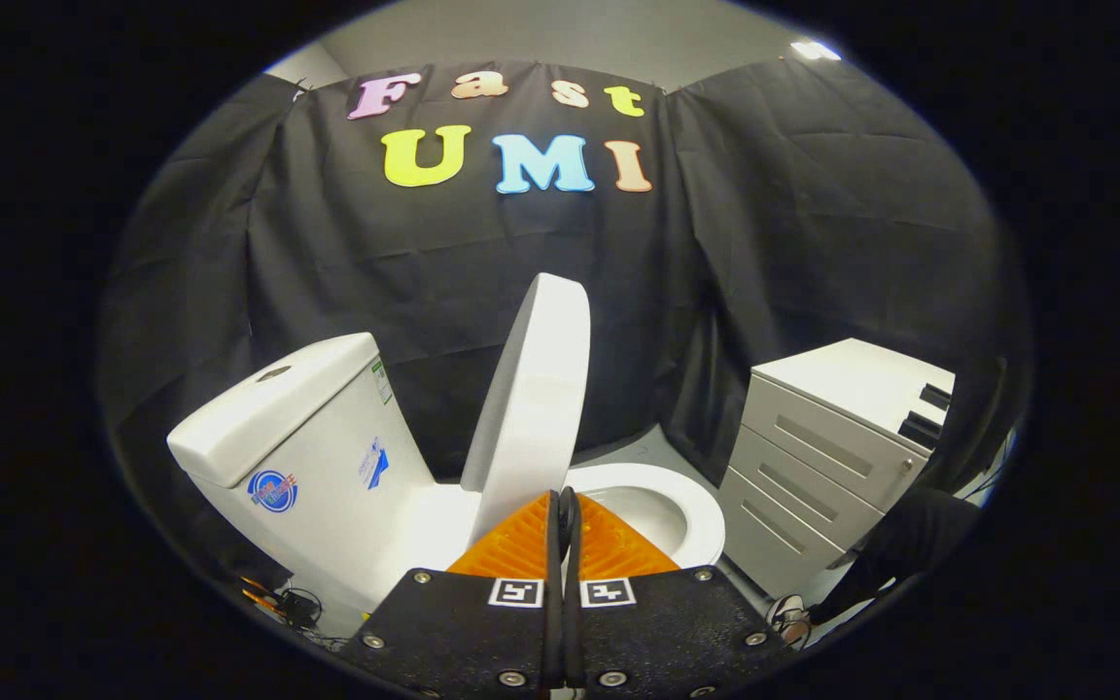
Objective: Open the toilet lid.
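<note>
Black cloth (443,262) hangs as the booth wall on all sides, creased, with a strip of pale ceiling (560,39) above it and one bright ceiling light (816,49) off to the right. Grey floor (643,449) shows at the foot of the cloth behind the bowl.

Toilet (346,486) stands just ahead of the gripper, white, turned at an angle. Cistern (302,437) to the left of the fingers, with a flush button (274,372) on top and stickers on its side. Toilet lid (536,399) is raised, standing close to upright just beyond the fingertips, seen nearly edge-on; it is apart from the cistern, with dark cloth visible between them. Seat ring and bowl (667,506) lie open to the right of the lid, directly beyond the fingers.

Gripper (565,510): its two fingers are pressed together with nothing between them, tips meeting in front of the lid's lower edge. Whether the tips touch the lid I cannot tell.

Drawer cabinet (832,447), white with three drawer fronts, stands to the right of the bowl, near it but apart. Person's dark trouser leg (910,544) and a shoe (791,617) show beside the cabinet's base. Some cables (293,608) lie on the floor below the cistern.
</note>
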`<action>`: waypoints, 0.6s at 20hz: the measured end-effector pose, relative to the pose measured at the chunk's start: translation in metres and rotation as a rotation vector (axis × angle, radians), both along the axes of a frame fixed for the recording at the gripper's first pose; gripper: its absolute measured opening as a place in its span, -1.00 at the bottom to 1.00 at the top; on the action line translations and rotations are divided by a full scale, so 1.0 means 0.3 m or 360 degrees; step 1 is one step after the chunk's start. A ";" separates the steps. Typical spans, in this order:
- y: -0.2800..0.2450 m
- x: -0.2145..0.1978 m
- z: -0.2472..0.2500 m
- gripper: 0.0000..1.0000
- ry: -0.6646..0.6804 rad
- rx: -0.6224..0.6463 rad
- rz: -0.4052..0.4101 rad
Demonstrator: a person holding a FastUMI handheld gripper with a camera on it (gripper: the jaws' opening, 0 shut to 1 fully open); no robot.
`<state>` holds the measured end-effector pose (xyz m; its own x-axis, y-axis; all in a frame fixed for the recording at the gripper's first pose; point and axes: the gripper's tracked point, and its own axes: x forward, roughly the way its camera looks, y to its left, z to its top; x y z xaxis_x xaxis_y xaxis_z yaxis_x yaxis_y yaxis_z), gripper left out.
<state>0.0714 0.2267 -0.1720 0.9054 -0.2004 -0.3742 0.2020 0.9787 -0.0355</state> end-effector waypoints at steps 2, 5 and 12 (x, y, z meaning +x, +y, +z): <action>0.046 0.001 0.018 -1.00 -0.0004 -0.0069 0.0047; 0.108 0.006 0.041 -1.00 -0.0005 -0.0159 0.0093; 0.267 0.024 0.066 -1.00 -0.0044 -0.0208 0.0202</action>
<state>0.0785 0.3068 -0.1523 0.9361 -0.1294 -0.3271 0.0799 0.9838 -0.1603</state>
